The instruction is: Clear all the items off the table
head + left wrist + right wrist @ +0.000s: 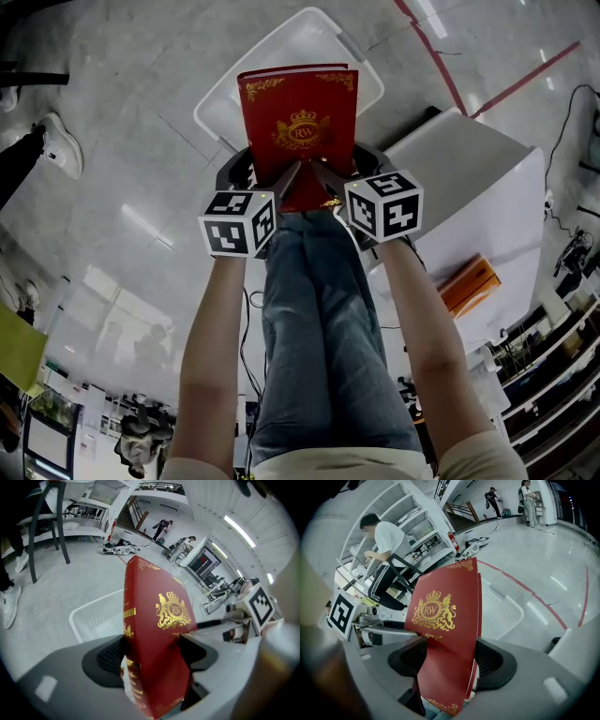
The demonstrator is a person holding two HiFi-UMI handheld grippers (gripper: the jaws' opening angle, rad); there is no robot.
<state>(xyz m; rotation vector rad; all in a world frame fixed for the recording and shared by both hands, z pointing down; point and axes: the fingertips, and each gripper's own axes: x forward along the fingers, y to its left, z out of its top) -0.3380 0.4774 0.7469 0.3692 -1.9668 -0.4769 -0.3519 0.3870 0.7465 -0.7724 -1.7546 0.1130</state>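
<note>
White basket [232,86] lies open under the red box [300,127]; table [483,164] stands right.

Premises present as an open-plan lab or workshop hall: polished grey floor [112,141] marked with red tape lines [525,80], white shelving racks [417,527], a monitor workstation [202,563], and cabled gear [117,550] lying loose on the floor.

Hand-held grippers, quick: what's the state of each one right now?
Left hand-held gripper: closed on the red box, holding it.
Right hand-held gripper: closed on the same red box, holding it.
</note>
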